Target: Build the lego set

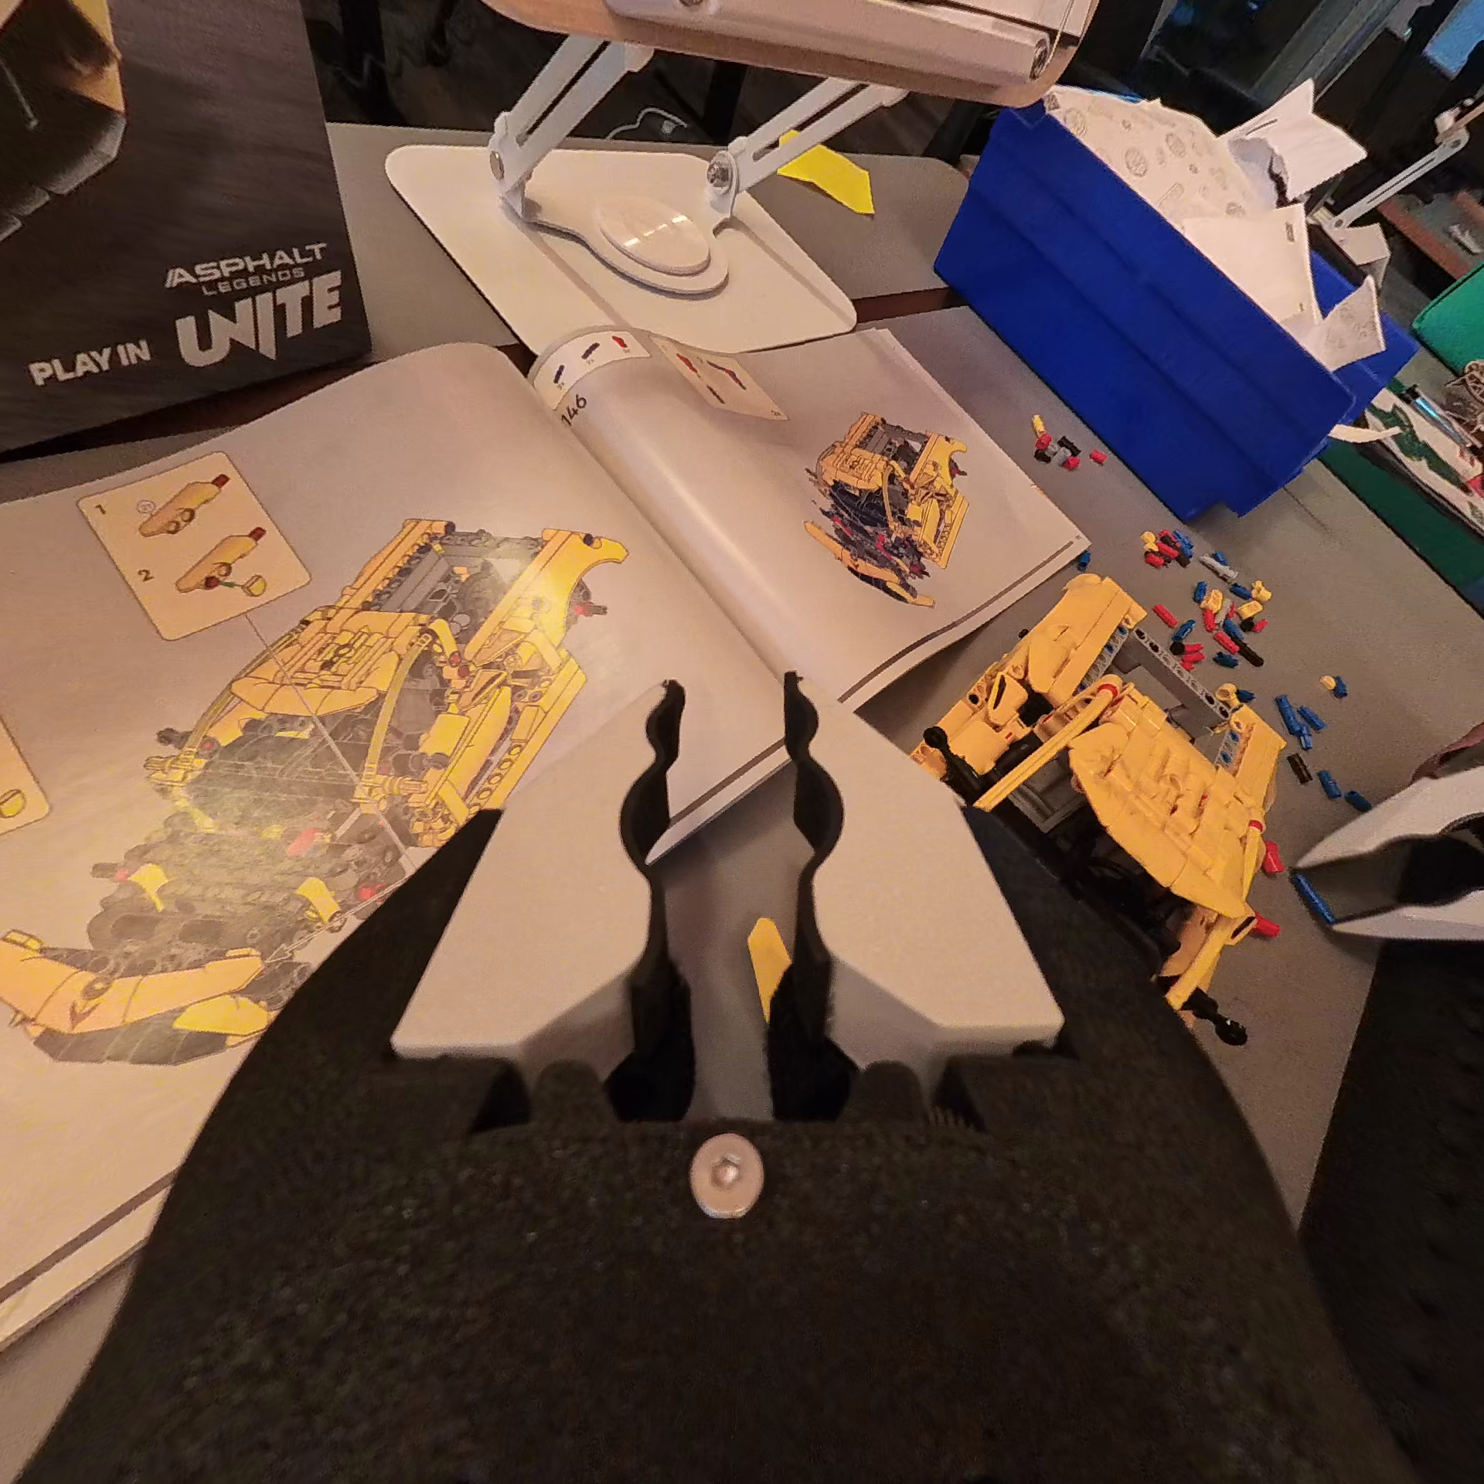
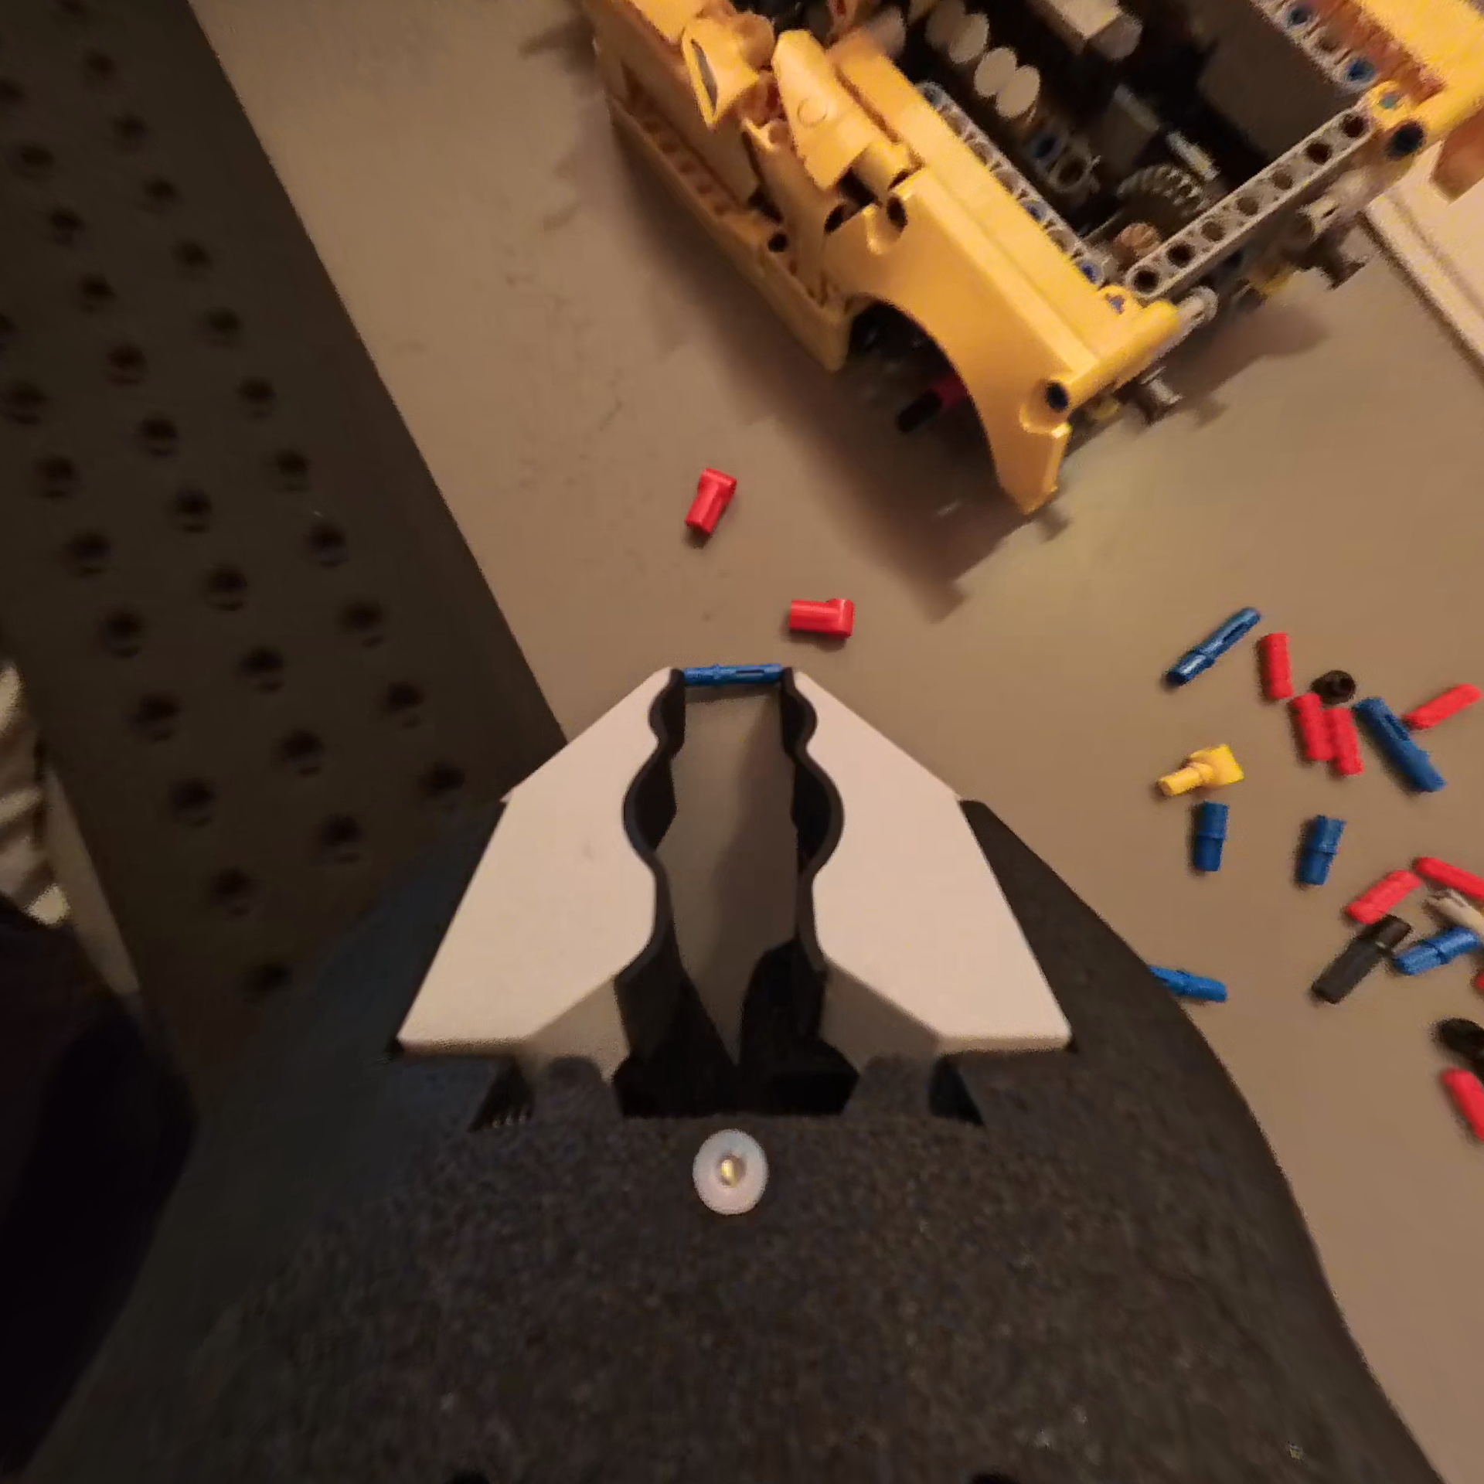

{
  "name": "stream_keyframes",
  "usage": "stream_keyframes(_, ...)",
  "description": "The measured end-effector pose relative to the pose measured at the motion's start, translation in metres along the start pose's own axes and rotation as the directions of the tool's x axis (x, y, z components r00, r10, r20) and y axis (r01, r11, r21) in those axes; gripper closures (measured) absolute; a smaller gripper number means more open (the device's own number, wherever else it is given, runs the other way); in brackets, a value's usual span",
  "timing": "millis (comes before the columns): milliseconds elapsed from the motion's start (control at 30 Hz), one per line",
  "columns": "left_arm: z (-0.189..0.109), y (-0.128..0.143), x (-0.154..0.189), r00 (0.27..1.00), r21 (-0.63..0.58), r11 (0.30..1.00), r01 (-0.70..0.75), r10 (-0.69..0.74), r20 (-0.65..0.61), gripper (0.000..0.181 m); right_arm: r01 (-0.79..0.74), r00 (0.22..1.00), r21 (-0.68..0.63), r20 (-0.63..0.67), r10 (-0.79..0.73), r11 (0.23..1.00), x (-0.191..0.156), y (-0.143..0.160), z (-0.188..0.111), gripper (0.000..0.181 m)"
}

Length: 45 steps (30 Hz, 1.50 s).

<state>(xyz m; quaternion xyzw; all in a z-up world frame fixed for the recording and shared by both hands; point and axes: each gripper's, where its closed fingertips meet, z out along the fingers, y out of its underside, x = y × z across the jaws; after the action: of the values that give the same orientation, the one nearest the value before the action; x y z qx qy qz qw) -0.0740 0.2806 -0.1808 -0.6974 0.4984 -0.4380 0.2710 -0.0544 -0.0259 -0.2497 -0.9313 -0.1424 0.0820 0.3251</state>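
Your right gripper (image 2: pixel 731 676) pinches a blue pin (image 2: pixel 731 674) crosswise at its tips, near the yellow lego car (image 2: pixel 964 241). Your left gripper (image 1: pixel 732 691) hangs parted, holding nothing, over the instruction booklet (image 1: pixel 482 482) beside that car.

Yellow car model (image 2: pixel 947 241), scattered red and blue pins (image 2: pixel 1325 739), a blue pin (image 2: pixel 731 674) in the grey-and-black right claw (image 2: pixel 731 682).
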Motion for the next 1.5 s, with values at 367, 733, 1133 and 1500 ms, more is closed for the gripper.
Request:
stream_keyframes(367, -0.002, -0.002, 0.003, 1.0, 0.008, 1.0, -0.004, 0.004, -0.007, 0.156, -0.149, 0.951, 0.083, -0.262, 0.166, 0.985, 0.086, -0.009, -0.022, 0.152)
stream_keyframes(733, -0.001, -0.001, 0.001, 1.0, 0.002, 1.0, -0.003, 0.003, -0.005, 0.156, -0.34, 0.825, 0.173, -0.418, 0.381, 0.925, 0.157, 0.011, -0.026, 0.154)
stream_keyframes(1133, -0.002, -0.001, 0.002, 1.0, 0.004, 1.0, -0.004, 0.004, -0.008, 0.156, -0.26, 0.873, 0.085, -0.404, 0.272, 0.962, 0.145, 0.001, -0.031, 0.178)
stream_keyframes(1500, -0.001, -0.002, 0.006, 1.0, 0.004, 1.0, -0.012, 0.012, -0.013, 0.156, -0.172, 0.985, 0.014, 0.008, 0.172, 0.985, 0.021, 0.006, -0.013, 0.178)
